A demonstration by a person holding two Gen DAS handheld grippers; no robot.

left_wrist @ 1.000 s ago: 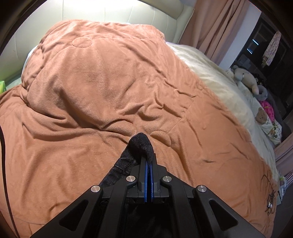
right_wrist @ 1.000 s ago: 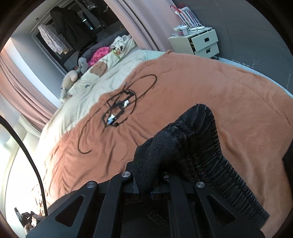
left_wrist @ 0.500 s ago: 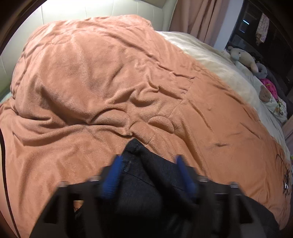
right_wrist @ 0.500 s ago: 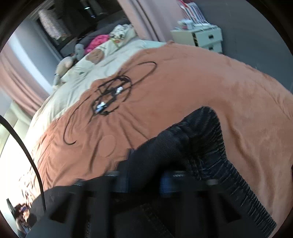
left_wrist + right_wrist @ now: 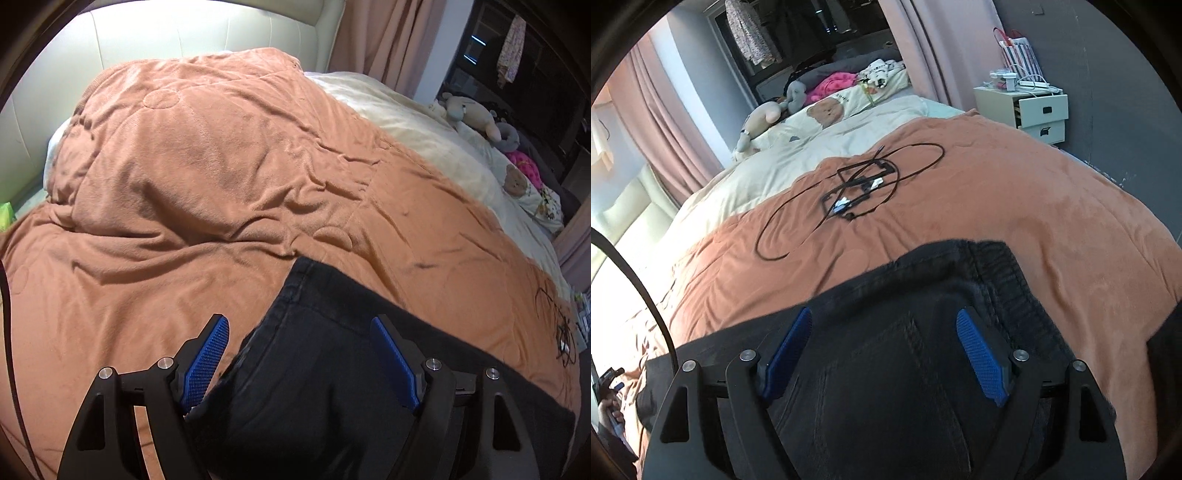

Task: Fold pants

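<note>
Both grippers are off the cloth. Your left gripper (image 5: 299, 354) has its jaws spread wide, the blue pads (image 5: 207, 358) clear of the fabric on either side and nothing pinched. Your right gripper (image 5: 884, 350) is opening at this moment; its pads (image 5: 980, 360) stand apart above the cloth and press on nothing.

Pants (image 5: 332, 387) are dark, near black, and lie flat on the orange blanket (image 5: 184, 184) directly under both grippers. In your left view one corner of the pants points up toward the rumpled part of the blanket, with a stitched hem running down from it between the pads. In your right view the ribbed waistband (image 5: 1008, 280) curves along the right side of the cloth, a seam runs down the middle panel, and the far edge sits just short of the cable.

That black cable (image 5: 857, 192) is coiled loosely on the blanket past the pants, apart from them.

Beyond the blanket you have a cream duvet (image 5: 798, 155) with plush toys (image 5: 476, 114) at its far end. Nightstand (image 5: 1030, 110) stands by the grey wall on the right, one drawer pulled out. Pink curtains (image 5: 665, 122) hang behind the bed, and a padded headboard (image 5: 184, 33) shows at the top of your left view.
</note>
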